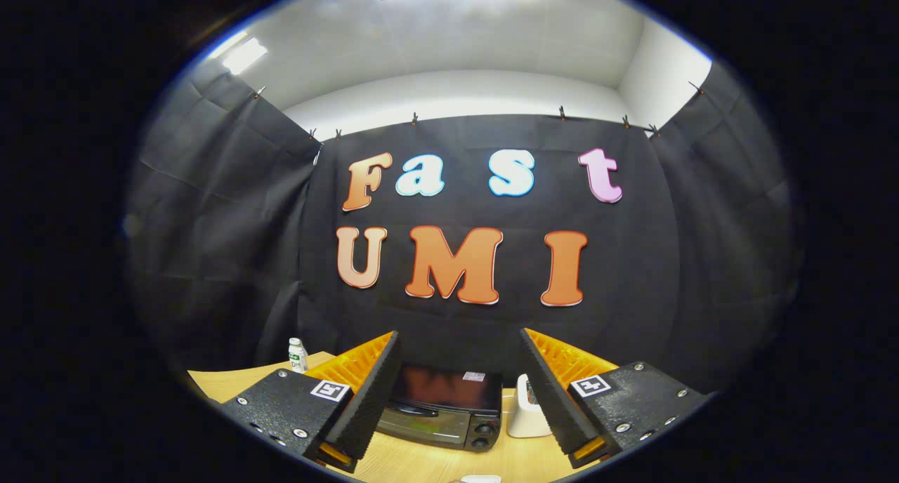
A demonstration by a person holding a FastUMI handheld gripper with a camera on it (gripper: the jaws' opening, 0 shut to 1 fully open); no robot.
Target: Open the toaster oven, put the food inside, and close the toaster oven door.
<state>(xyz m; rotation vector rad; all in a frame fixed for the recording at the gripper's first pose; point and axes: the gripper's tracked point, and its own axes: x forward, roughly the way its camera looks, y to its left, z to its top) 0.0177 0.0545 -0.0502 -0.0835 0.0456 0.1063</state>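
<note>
The jaws (460, 399) are held wide apart, empty, raised above the counter (428, 462) and aimed level at the booth wall. One toaster oven (442, 407), door closed, is seen between them. One white object (527, 409) stands just beside it; one small bottle (298, 354) stands beyond the left finger.

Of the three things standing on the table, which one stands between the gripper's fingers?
The toaster oven: it sits ahead in the gap of the open gripper. The small bottle stands outside, the white object beside one finger.
</note>
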